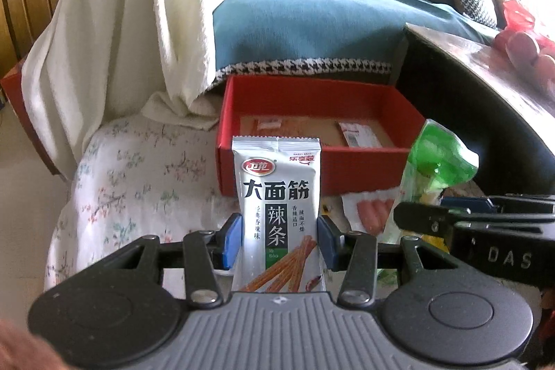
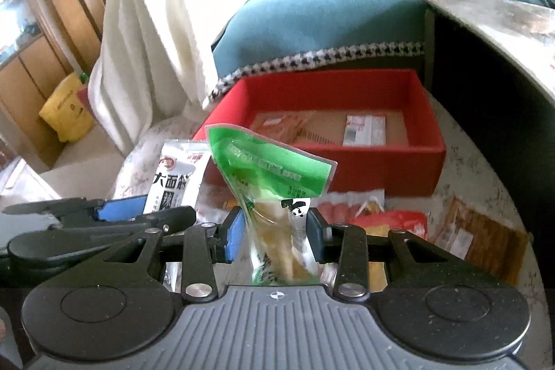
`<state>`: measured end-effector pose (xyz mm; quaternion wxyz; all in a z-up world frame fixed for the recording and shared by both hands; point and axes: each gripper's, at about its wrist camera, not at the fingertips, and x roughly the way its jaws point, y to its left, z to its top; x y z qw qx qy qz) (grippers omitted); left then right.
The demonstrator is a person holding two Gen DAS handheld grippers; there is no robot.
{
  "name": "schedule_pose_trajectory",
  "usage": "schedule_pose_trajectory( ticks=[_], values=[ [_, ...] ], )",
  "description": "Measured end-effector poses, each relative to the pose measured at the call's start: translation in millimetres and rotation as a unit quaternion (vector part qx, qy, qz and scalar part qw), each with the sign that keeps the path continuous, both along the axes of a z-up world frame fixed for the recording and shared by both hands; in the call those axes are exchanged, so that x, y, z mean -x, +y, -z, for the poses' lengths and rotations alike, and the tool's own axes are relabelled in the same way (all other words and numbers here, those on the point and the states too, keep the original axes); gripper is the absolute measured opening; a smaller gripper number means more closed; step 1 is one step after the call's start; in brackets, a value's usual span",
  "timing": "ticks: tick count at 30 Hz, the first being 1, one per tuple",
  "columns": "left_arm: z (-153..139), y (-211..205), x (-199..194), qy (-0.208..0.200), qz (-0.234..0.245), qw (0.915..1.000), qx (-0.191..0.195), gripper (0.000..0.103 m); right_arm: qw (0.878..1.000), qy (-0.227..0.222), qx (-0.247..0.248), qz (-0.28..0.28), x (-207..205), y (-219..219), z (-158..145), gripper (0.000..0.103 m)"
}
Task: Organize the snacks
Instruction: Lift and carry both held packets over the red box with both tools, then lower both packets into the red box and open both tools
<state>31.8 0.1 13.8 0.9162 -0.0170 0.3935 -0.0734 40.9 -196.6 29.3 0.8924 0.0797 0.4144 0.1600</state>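
Note:
My left gripper is shut on a white latiao snack packet and holds it upright in front of the red box. My right gripper is shut on a green-topped clear snack pouch, also held up before the red box. The box holds two flat packets. In the left wrist view the green pouch and right gripper body show at right. In the right wrist view the white packet shows at left.
More snacks lie on the floral cloth before the box: a sausage pack, a red packet and a brown packet. A dark table stands right. A blue-covered sofa and white drape lie behind.

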Motion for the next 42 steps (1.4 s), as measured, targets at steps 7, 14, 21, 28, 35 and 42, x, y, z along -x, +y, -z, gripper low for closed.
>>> schedule_pose_trajectory(
  ticks=[7,14,21,28,35,42],
  values=[
    [-6.5,-8.1,-23.4,-0.012,0.002,0.9999,0.0,0.04,1.0,-0.021,-0.008,-0.001,-24.3,-0.1,-13.4,0.045],
    [-13.2,-13.9,-49.7,-0.022,-0.001,0.9998,0.002,0.04,1.0,-0.024,-0.011,0.008,-43.7,-5.6,-15.6,0.045],
    [-22.1,-19.6,-81.8,-0.036,-0.003,0.9993,-0.008,0.039,0.999,-0.031,-0.005,0.016,-77.7,-8.9,-21.8,0.045],
    [-18.0,-26.6,-123.8,-0.042,-0.006,0.9988,-0.022,0.039,0.999,-0.024,-0.005,0.024,-121.1,-11.6,-16.2,0.045],
    [15.4,-34.2,-163.6,-0.008,-0.01,0.9995,-0.03,0.039,0.999,0.007,0.012,0.029,-160.8,-10.5,11.1,0.045],
    [55.5,-49.1,-185.2,0.035,0.01,0.9985,-0.041,0.04,0.998,0.042,0.032,0.017,-184.6,3.4,46.4,0.045]
  ],
)
